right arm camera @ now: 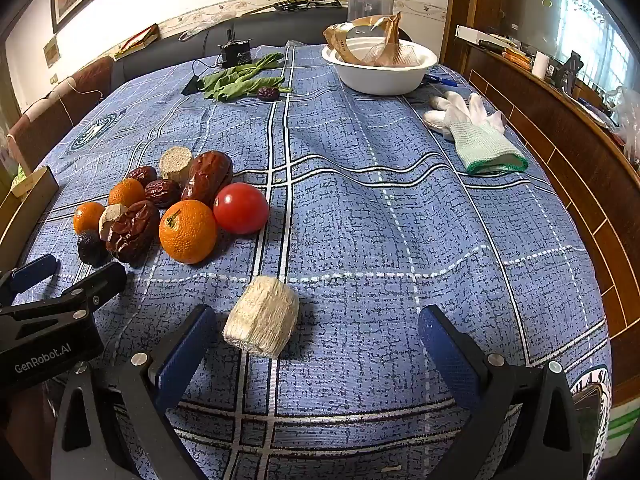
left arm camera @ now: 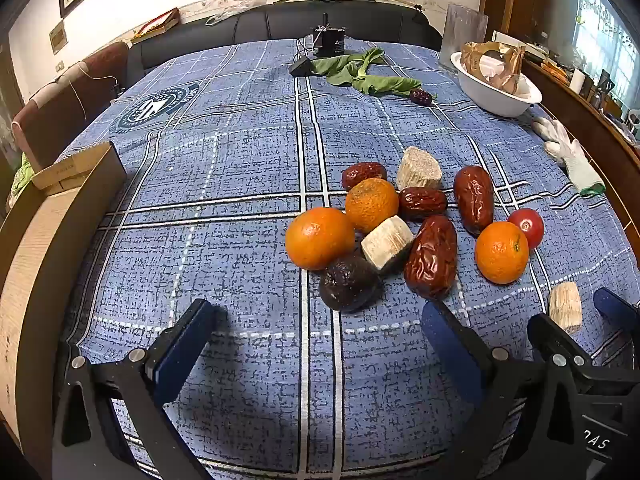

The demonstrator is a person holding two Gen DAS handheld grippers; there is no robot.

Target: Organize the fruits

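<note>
While the blue checked tablecloth carries everything, the fruit pile lies at one o'clock of the left gripper, whose jaws are spread around nothing. The right gripper, likewise spread, has a pale sugarcane chunk at eleven o'clock, just beside its left finger.

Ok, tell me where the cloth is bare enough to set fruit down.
Bare cloth lies between the tomato and the glove, running forward to the right gripper. Another free patch sits between the cardboard box and the nearest orange. It is crowded in the fruit pile around the big date.
</note>
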